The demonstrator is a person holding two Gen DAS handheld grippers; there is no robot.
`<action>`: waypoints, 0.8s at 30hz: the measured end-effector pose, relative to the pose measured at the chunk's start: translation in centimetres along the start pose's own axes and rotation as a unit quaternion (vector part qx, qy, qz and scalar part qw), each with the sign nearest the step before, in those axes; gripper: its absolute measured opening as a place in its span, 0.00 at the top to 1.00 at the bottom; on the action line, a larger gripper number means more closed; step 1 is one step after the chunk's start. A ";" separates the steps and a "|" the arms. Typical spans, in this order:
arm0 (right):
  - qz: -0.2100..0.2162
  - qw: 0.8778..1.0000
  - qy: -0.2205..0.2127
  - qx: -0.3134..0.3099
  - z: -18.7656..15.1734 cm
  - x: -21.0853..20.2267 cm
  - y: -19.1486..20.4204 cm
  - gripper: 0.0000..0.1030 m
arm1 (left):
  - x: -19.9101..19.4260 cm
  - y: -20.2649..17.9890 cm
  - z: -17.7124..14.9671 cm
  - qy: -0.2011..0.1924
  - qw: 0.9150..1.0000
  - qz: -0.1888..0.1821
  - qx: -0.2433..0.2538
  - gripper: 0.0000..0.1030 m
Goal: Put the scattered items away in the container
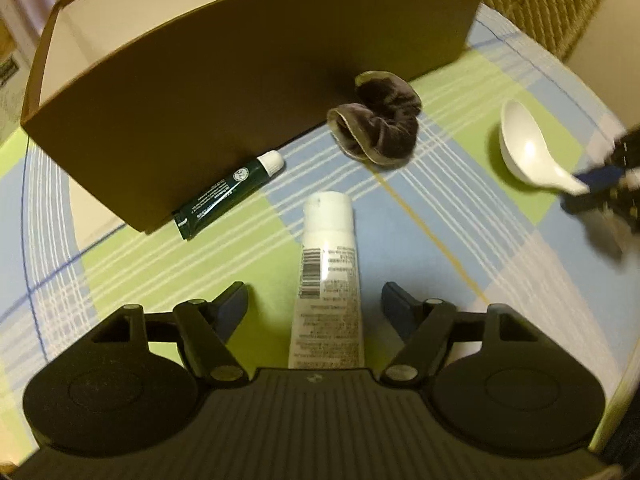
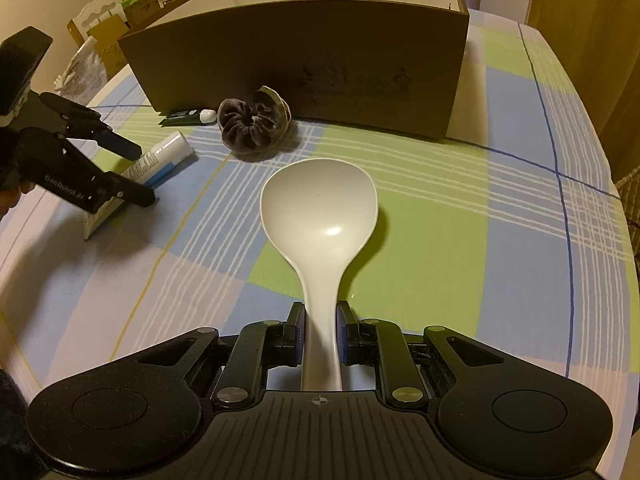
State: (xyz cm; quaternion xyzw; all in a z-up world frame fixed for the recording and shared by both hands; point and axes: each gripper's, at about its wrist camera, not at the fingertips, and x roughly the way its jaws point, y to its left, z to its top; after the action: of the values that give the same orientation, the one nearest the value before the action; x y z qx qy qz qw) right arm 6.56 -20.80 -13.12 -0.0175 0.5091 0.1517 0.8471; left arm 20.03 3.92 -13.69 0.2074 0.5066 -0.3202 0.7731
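The white spoon (image 2: 320, 216) is clamped by its handle in the right gripper (image 2: 319, 330); it should rise above the near wall of the brown box (image 2: 296, 60) before release. The left gripper (image 1: 314, 300), fingers apart, straddles the white tube (image 1: 328, 276) and should close squarely on it.

Both tools are matte black plastic. The left gripper (image 1: 314, 296) has a ribbed base plate, a round disc on each side, silver screw heads at the linkage joints, and dark blue pads on its fingers (image 1: 234, 304). The right gripper (image 2: 319, 320) has the same build, with a small crosshair mark on the ribbed plate. White lettering is printed on the side of the left one.
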 end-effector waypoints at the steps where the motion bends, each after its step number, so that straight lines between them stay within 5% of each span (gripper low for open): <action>1: 0.000 1.000 -0.001 0.001 0.0 0.0 0.0 0.81 | 0.1 0.1 0.1 -0.004 1.000 0.001 -0.013 0.31; 4: 0.002 1.000 -0.002 0.002 0.0 0.0 0.0 0.81 | 0.0 -0.2 0.3 -0.022 0.999 0.010 -0.031 0.33; 8: 0.002 1.000 -0.002 -0.002 0.1 0.1 0.1 0.81 | -0.5 -1.1 0.2 -0.042 0.998 0.008 -0.036 0.61; 12: 0.004 1.000 -0.004 -0.001 0.0 0.1 0.0 0.81 | -1.1 -2.0 -0.6 -0.045 0.998 0.011 -0.045 0.73; 22: 0.001 1.000 -0.004 -0.007 0.2 0.3 0.1 0.81 | -3.0 -4.1 -3.3 -0.023 0.996 0.009 -0.085 0.73; 24: -0.001 1.000 -0.003 -0.009 0.5 0.5 0.2 0.81 | -2.7 -3.8 -2.9 -0.023 0.995 0.008 -0.097 0.60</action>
State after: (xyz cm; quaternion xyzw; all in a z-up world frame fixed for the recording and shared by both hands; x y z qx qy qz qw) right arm 7.15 -20.42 -13.25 -0.0258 0.5054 0.1553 0.8484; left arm 14.73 3.90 -12.38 0.1278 0.5158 -0.2683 0.8035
